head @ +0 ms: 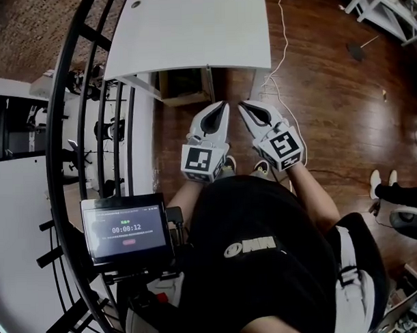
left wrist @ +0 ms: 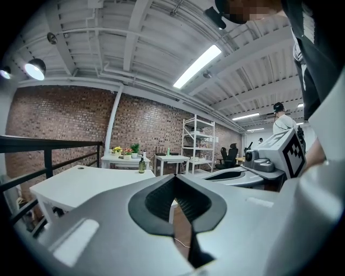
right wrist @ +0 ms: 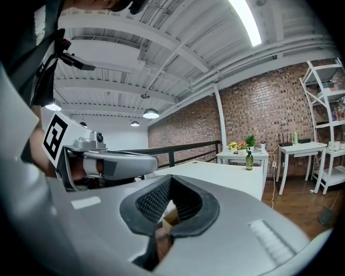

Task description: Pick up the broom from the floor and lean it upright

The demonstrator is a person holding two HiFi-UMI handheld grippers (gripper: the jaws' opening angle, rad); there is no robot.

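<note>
Landmark: white table point(head: 190, 33).

- Left of the table: black railing point(head: 64, 133); nearer the person, a timer screen point(head: 127, 230).
- Under the table's near edge: cardboard box point(head: 184, 85).
- Left gripper point(left wrist: 173, 179): level, off the table's near edge, jaws closed tip to tip, nothing between the pads.
- Right gripper point(right wrist: 170, 182): just beside the left one, jaws likewise closed and empty.
- Right of the table: white cable point(head: 281, 50) trailing over the wood floor point(head: 329, 110).
- Broom: shows in none of the views, so its place cannot be told.
</note>
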